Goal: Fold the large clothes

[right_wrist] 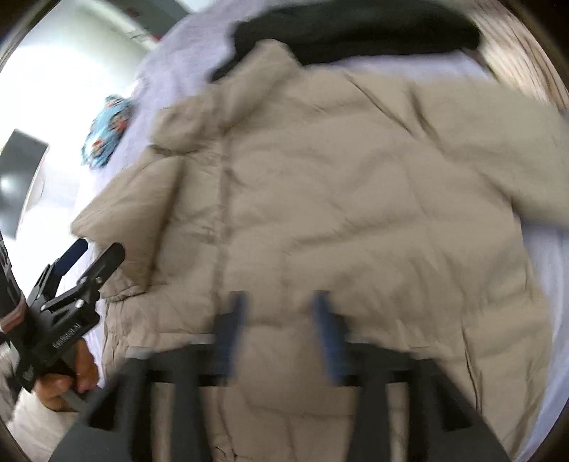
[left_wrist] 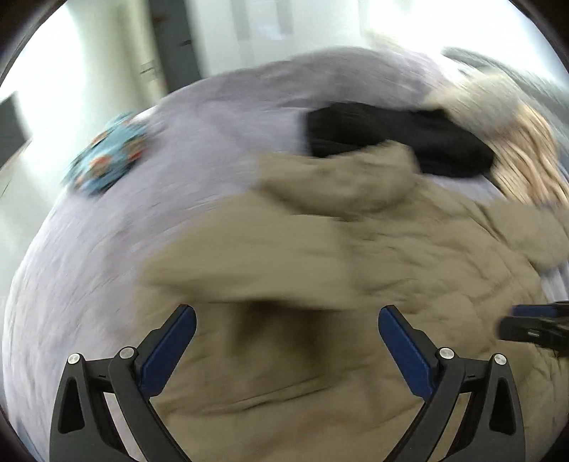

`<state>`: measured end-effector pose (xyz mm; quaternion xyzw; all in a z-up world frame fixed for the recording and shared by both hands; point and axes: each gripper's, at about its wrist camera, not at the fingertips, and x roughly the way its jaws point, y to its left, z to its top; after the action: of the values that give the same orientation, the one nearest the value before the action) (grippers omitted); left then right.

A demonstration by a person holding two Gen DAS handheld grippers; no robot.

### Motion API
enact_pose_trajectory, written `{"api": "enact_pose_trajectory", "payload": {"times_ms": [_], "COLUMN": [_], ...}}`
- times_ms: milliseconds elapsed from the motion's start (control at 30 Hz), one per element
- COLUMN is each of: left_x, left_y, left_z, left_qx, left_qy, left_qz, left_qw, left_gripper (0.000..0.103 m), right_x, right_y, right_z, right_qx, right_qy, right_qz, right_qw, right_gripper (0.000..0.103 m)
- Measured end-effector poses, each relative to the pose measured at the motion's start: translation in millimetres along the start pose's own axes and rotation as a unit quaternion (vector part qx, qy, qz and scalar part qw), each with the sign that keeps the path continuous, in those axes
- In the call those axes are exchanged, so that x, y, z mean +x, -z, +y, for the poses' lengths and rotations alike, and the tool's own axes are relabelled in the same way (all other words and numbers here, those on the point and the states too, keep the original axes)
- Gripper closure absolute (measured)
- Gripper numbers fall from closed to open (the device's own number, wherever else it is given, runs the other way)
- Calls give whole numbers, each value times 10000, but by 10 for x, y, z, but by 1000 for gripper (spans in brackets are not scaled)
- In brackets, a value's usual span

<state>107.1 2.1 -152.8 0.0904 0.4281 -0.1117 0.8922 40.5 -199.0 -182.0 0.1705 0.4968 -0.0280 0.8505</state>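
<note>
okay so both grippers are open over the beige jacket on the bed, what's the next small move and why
Probably bring the right gripper across to the sleeve still spread out sideways and pinch it, since the beige jacket lies flat, its other side looks folded in already, and neither the left gripper nor the right holds fabric.

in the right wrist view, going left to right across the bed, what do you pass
Left gripper held in a hand → blue patterned cloth on the lilac sheet → beige jacket, filling the middle and right. The black garment lies beyond the jacket's collar, so it has no clear place.
</note>
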Motion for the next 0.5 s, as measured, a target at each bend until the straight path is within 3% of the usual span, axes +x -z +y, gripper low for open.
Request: {"api": "enact_pose_trajectory", "payload": {"times_ms": [133,267,333,400,500], "left_x": [161,429,581,749,1000], "left_y": [170,194,157,110,22], "left_z": [780,1265,1520,1691,1769], "left_qx": [-969,-1662,-2072,-2405,-2664], "left_qy": [-332,-196,171,560,904], "left_qz": [423,680,795,919,1134], "left_qw": [9938,9836,9749,9647,9529], "left_gripper": [1,0,0,1,5], "right_x": [61,457,671,772,849], "right_y": [-136,-152,-184,-246,-485], "right_z": [773,1573,1894,2024,1998], "right_qx": [-1348,-2769,-3299,-3490,-3151], "right_qy": [34,721,978,1182,1246], "right_qz": [-219,-282,-423,-592,-726], "right_qw": [9906,9578,9380,9278,9380], "right_gripper": [18,19,19,19,19]}}
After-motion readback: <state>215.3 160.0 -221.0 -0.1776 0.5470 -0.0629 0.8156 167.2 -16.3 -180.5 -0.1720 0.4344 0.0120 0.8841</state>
